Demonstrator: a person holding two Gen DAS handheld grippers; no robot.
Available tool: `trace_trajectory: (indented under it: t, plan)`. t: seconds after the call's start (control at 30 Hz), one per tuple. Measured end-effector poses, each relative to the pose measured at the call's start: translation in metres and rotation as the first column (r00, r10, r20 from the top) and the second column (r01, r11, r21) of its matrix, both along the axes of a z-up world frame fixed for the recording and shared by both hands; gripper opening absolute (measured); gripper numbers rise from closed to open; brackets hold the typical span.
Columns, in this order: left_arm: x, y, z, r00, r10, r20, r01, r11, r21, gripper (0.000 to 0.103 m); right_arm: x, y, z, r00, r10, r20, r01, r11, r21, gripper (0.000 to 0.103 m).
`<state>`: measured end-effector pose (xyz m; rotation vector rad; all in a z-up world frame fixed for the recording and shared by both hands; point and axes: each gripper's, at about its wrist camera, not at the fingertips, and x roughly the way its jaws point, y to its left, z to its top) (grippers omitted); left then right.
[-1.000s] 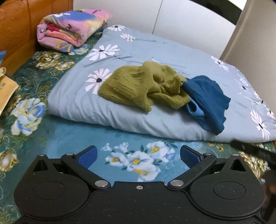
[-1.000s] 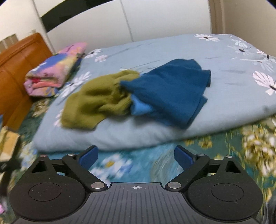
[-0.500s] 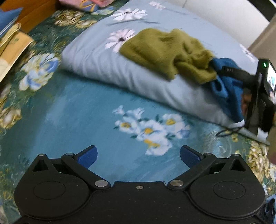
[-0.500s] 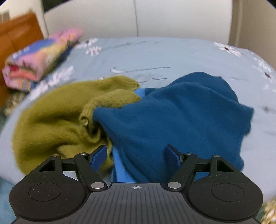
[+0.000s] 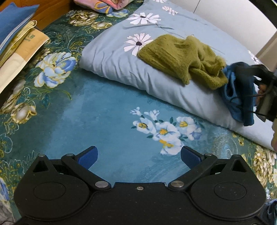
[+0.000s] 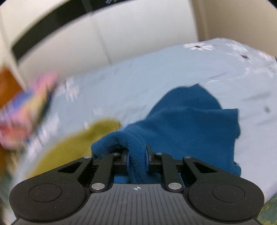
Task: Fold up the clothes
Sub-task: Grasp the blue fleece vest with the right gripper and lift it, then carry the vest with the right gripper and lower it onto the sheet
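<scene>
A dark blue fleece garment (image 6: 193,119) lies crumpled on the pale blue duvet (image 6: 155,69). My right gripper (image 6: 137,158) is shut on a fold of it at its near edge. An olive green knitted sweater (image 5: 181,55) lies bunched beside it on the duvet (image 5: 112,57). In the left wrist view the blue garment (image 5: 242,98) hangs over the duvet's edge at the far right, with the right gripper's black body on it. My left gripper (image 5: 138,156) is open and empty above the teal floral bedspread (image 5: 103,121).
A folded pink and blue blanket (image 5: 103,5) lies at the head of the bed. Stacked cushions and a tan bag (image 5: 19,43) sit at the left edge. White wardrobe doors (image 6: 86,34) stand behind the bed.
My right gripper moved in and closed on the blue garment's near fold. My left gripper pulled back and swung left, still open.
</scene>
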<state>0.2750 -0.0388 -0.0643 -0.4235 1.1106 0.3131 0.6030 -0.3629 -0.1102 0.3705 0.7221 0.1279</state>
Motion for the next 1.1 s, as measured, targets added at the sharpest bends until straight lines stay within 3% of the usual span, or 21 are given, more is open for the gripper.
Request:
trace_trajectory:
  t: [0.17, 0.37, 0.53, 0.7, 0.87, 1.03, 1.1]
  plan:
    - [-0.012, 0.0, 0.014, 0.999, -0.031, 0.039, 0.032, 0.999, -0.027, 0.101, -0.05, -0.043, 0.069, 0.988, -0.023, 0.152, 0.003, 0.991, 0.135, 0.012]
    - [-0.036, 0.004, 0.04, 0.989, -0.047, 0.142, 0.057, 0.996, -0.066, 0.101, -0.141, -0.055, 0.154, 0.965, 0.007, 0.263, -0.058, 0.981, 0.188, 0.012]
    - [-0.072, 0.018, 0.059, 0.973, -0.043, 0.228, 0.066, 0.993, -0.098, 0.101, -0.214, -0.04, 0.212, 0.939, 0.092, 0.33, -0.135, 0.985, 0.109, 0.012]
    - [-0.124, 0.049, 0.074, 0.955, 0.026, 0.295, 0.01, 0.992, -0.122, 0.101, -0.271, 0.005, 0.252, 0.918, 0.219, 0.331, -0.248, 0.968, 0.047, 0.012]
    - [-0.178, 0.096, 0.083, 0.93, 0.13, 0.343, -0.094, 0.988, -0.121, 0.101, -0.329, 0.075, 0.278, 0.856, 0.395, 0.333, -0.43, 0.902, 0.037, 0.012]
    - [-0.228, 0.147, 0.093, 0.893, 0.246, 0.376, -0.222, 0.969, -0.108, 0.101, -0.369, 0.119, 0.307, 0.808, 0.455, 0.374, -0.549, 0.812, 0.197, 0.012]
    - [-0.249, 0.163, 0.095, 0.877, 0.281, 0.39, -0.266, 0.959, -0.093, 0.101, -0.385, 0.117, 0.316, 0.813, 0.432, 0.391, -0.553, 0.783, 0.284, 0.012]
